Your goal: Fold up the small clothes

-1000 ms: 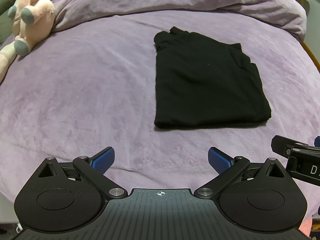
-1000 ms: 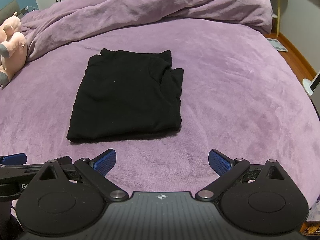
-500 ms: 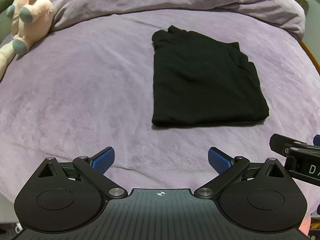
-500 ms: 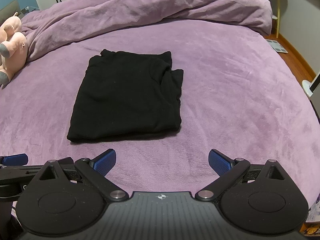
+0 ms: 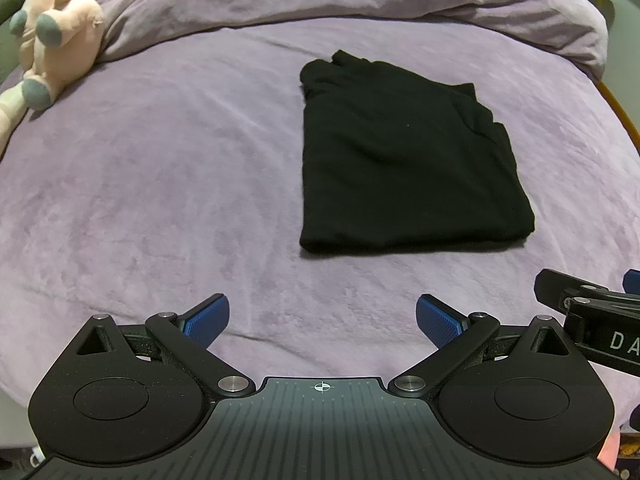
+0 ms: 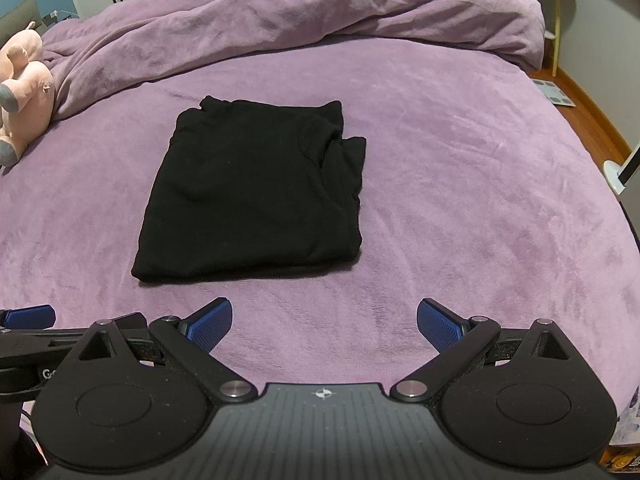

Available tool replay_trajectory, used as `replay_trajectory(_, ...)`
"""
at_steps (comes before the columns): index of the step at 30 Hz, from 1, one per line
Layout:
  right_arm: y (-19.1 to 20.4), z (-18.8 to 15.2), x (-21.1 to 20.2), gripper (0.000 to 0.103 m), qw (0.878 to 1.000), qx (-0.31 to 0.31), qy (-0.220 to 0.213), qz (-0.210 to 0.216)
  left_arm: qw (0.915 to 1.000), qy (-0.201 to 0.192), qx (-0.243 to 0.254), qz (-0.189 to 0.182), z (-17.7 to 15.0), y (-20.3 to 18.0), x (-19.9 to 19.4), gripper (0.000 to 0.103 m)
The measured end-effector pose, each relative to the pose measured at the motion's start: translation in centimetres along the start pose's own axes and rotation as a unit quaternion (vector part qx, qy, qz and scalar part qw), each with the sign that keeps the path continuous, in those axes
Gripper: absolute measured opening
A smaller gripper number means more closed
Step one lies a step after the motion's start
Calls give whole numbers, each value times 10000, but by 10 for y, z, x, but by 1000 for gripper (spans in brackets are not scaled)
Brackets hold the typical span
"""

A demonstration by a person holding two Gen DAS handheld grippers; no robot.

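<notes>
A black garment [image 5: 404, 160] lies folded into a flat rectangle on the purple bed cover [image 5: 160, 184]. It also shows in the right wrist view [image 6: 256, 196]. My left gripper [image 5: 322, 322] is open and empty, held near the bed's front edge, short of the garment's near edge. My right gripper [image 6: 324, 324] is open and empty too, also short of the garment. Part of the right gripper [image 5: 592, 320] shows at the right edge of the left wrist view. Part of the left gripper [image 6: 28, 316] shows at the left edge of the right wrist view.
A pink plush toy [image 5: 48, 40] lies at the far left of the bed and also shows in the right wrist view [image 6: 24, 92]. A bunched purple duvet [image 6: 320, 12] runs along the back. Wooden floor [image 6: 592, 120] lies beyond the bed's right edge.
Both grippers have drawn back slightly from the garment and stayed open. The garment has not moved.
</notes>
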State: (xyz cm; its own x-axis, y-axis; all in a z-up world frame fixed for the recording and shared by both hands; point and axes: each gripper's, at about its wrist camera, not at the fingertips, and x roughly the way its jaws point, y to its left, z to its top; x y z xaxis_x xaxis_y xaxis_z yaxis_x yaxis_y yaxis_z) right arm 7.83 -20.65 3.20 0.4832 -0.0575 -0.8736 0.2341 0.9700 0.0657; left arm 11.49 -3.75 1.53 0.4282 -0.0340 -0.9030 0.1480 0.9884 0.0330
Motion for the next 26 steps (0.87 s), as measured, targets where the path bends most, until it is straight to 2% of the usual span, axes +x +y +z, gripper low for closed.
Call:
replay_trajectory(11,-2,1,0,99,10000,26,0,6,9996,-212,146,110,-1,-5,-4,102)
replay_trajectory(26,-4,2,1,99,10000,23,-2,-10,9995,-34,266,148,-1,-7,2,102)
